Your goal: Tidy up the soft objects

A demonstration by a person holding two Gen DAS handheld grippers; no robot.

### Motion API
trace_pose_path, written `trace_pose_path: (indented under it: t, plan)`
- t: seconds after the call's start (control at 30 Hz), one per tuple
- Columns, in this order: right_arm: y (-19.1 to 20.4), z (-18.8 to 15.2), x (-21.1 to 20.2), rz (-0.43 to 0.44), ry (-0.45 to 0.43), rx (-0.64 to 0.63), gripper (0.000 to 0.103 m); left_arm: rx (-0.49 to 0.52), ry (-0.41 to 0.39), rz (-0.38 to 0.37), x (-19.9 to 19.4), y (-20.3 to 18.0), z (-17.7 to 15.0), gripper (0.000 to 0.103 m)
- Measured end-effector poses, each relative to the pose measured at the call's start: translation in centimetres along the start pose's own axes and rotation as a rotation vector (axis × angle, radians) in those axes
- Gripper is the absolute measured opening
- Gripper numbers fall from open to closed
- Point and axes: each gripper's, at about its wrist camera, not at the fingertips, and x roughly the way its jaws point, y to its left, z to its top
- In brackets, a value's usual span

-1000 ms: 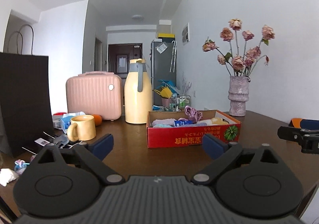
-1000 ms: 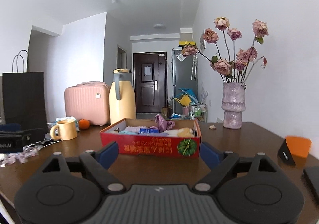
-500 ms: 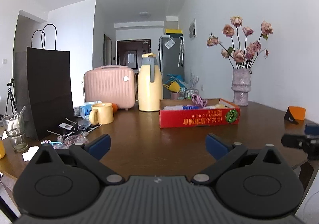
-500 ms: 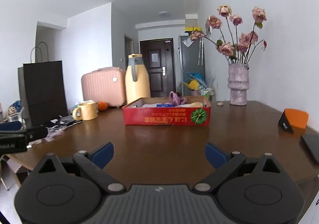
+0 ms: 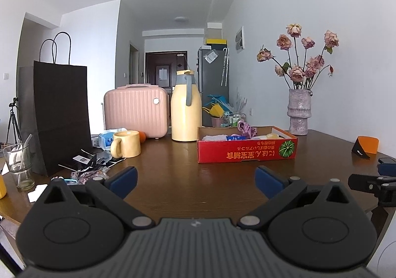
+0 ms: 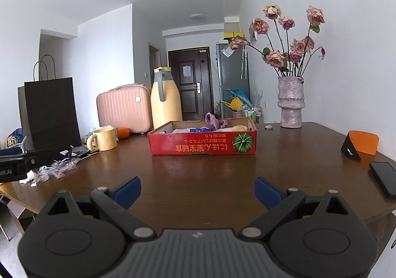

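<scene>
Red box (image 5: pixel 247 148) mid-table already holds soft items (image 6: pixel 215 122).
Left gripper (image 5: pixel 195 180) and right gripper (image 6: pixel 197 187) gape wide, empty; scraps (image 6: pixel 53 170) remain near the left edge.

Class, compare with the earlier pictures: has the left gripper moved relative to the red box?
Yes. The left gripper has pulled back from the red box, which now looks smaller and farther off on the table.
</scene>
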Motion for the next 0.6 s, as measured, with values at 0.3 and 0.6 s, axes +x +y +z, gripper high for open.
trace_pose_path:
  t: [0.3, 0.6]
  plan:
    - [0.34, -0.10, -0.24, -0.001, -0.016, -0.016, 0.101, 0.003, -0.003, -0.003, -0.12, 0.06, -0.04, 0.103]
    - [0.40, -0.18, -0.41, 0.003, -0.024, -0.019, 0.103, 0.002, -0.005, -0.002, -0.19, 0.18, -0.03, 0.103]
